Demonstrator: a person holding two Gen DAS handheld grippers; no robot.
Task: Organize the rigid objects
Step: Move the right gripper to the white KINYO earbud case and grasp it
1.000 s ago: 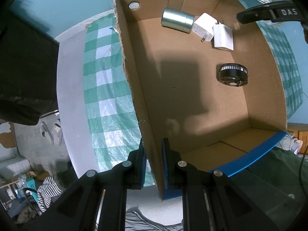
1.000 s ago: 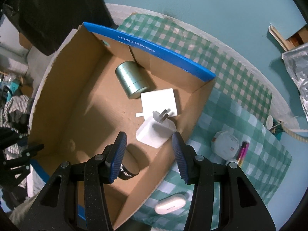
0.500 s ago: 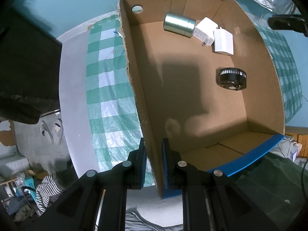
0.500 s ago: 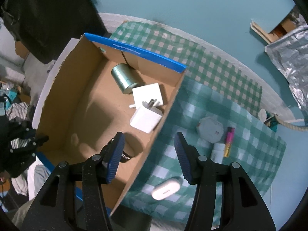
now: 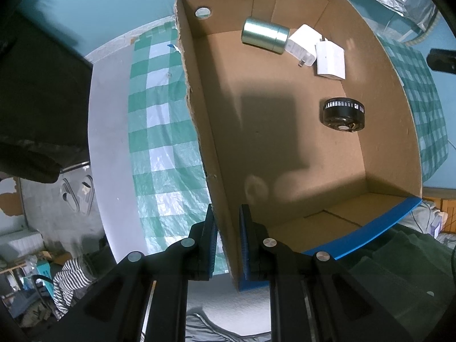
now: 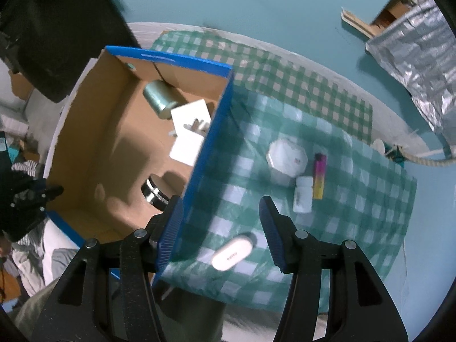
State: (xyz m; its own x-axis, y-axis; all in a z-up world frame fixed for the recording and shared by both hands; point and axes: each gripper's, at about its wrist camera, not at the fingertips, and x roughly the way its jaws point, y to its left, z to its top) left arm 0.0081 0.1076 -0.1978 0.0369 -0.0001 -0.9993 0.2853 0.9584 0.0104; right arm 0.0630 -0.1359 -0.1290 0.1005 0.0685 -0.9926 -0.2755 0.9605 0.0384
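My left gripper (image 5: 228, 242) is shut on the left wall of the cardboard box (image 5: 205, 131). In the box lie a silver tin (image 5: 264, 35), two white chargers (image 5: 330, 59) and a black round object (image 5: 343, 113). My right gripper (image 6: 222, 228) is open and empty above the checked cloth (image 6: 336, 228), right of the box's blue-edged wall (image 6: 208, 156). On the cloth lie a white oval case (image 6: 232, 253), a white octagonal box (image 6: 287, 157), a small white bottle (image 6: 302, 198) and a pink-yellow lighter (image 6: 319, 179).
The checked cloth (image 5: 159, 142) covers a round white table (image 5: 108, 131) on a teal floor. Crumpled foil (image 6: 421, 65) lies at the far right. A rope (image 6: 427, 161) lies by the table edge. A dark shape (image 5: 34, 91) stands at the left.
My right gripper has moved out of the box to the right, over the cloth and the loose items. My left gripper keeps its hold on the box wall.
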